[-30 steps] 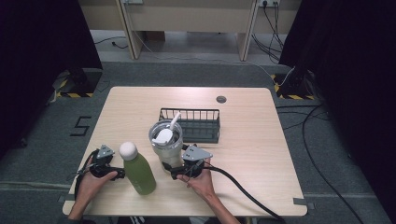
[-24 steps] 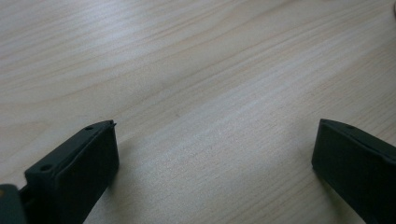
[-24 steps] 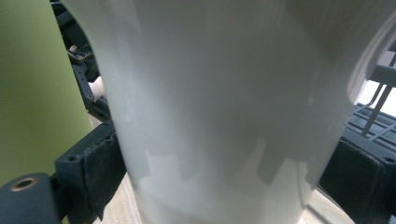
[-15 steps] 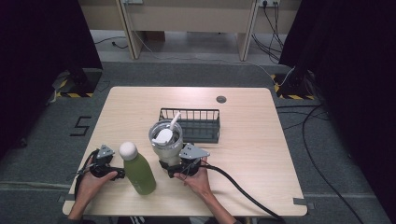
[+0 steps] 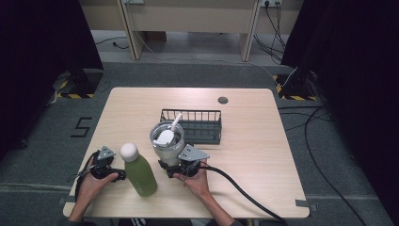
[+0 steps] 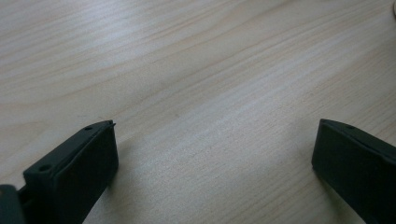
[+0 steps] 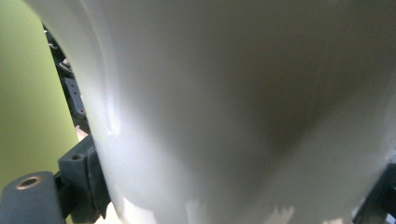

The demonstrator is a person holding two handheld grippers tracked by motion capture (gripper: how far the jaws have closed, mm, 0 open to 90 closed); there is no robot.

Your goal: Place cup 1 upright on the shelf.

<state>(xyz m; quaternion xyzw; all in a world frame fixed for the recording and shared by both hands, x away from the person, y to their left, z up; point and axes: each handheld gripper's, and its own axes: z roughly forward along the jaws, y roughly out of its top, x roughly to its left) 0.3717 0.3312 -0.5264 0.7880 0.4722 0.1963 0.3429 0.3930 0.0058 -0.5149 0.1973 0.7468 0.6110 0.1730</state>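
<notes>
A pale tumbler [image 5: 166, 141] with a white lid and straw stands near the table's front, just ahead of my right gripper [image 5: 176, 167], which is shut on its lower body. In the right gripper view the tumbler's wall [image 7: 243, 112] spans the gap between the jaws, with the left jaw pressed against it. A green bottle [image 5: 139, 172] with a round white cap stands upright to the tumbler's left, and its side [image 7: 32, 93] is seen in that view too. My left gripper [image 5: 113, 175] rests low on the table left of the bottle. It stands open [image 6: 215, 140] with bare wood between the jaws.
A black wire basket [image 5: 197, 125] sits right behind the tumbler. A round grommet [image 5: 223, 100] is set in the wooden table [image 5: 263, 141] near its far edge. The right gripper's black cable [image 5: 244, 193] trails off over the front right edge.
My right gripper has edged very slightly left at the tumbler. The bottle, the basket and the left gripper have stayed put.
</notes>
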